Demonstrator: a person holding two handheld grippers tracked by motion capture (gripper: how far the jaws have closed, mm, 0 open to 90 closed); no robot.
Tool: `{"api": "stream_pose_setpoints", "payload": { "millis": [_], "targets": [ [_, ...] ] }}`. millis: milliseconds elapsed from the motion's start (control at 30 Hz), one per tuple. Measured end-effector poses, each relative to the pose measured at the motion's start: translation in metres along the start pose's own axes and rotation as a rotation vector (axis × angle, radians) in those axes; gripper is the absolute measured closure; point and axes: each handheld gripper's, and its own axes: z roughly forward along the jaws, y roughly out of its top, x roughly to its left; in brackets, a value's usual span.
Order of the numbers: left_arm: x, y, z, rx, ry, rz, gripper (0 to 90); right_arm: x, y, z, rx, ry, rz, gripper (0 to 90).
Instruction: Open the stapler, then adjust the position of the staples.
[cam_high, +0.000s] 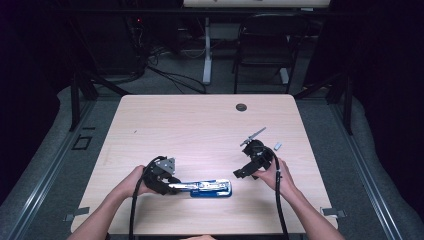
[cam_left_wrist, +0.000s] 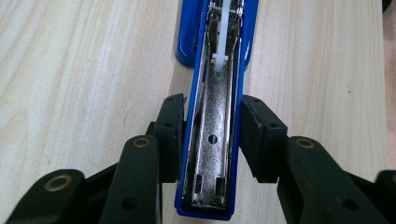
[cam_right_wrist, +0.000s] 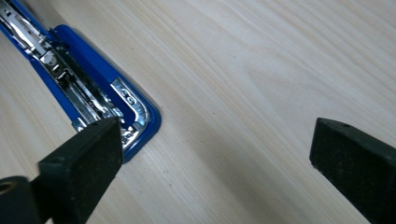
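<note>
The left gripper (cam_left_wrist: 212, 140) pinches the blue stapler (cam_left_wrist: 212, 116), which lies opened flat on the table (cam_high: 200, 125) near its front edge. The right gripper (cam_right_wrist: 210, 158) hovers beside it, jaws spread wide, nothing between them.

The person's two forearms enter at the bottom of the high view, bare, with no sleeve showing, and each hand carries a black tool: the left gripper (cam_high: 172, 186) at lower left of centre, topped by a grey three-cornered plate, and the right gripper (cam_high: 245, 172) at lower right of centre. A black cable trails from each toward the bottom edge of the frame. In the gripper views the jaws are matt black, angular links with brass-coloured pivot pins, small screw holes and blocky black pads (cam_left_wrist: 170, 135).
</note>
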Motion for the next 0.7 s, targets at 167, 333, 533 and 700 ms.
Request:
{"api": "stream_pose_setpoints", "payload": {
  "millis": [167, 333, 533, 700],
  "targets": [
    [0.000, 0.001, -0.001, 0.014, 0.014, 0.005, 62.4, -0.012, -0.002, -0.007, -0.010, -0.017, 0.045, 0.0],
    [0.000, 0.000, 0.000, 0.007, -0.003, 0.002, 62.4, -0.023, -0.003, -0.013, -0.009, -0.030, 0.065, 0.0],
    [0.000, 0.000, 0.001, 0.010, -0.002, 0.000, 62.4, -0.028, -0.004, -0.016, -0.018, -0.032, 0.084, 0.0],
    [0.000, 0.001, 0.000, 0.019, -0.011, 0.000, 62.4, -0.032, -0.004, -0.018, -0.007, -0.045, 0.087, 0.0]
  ]
}}
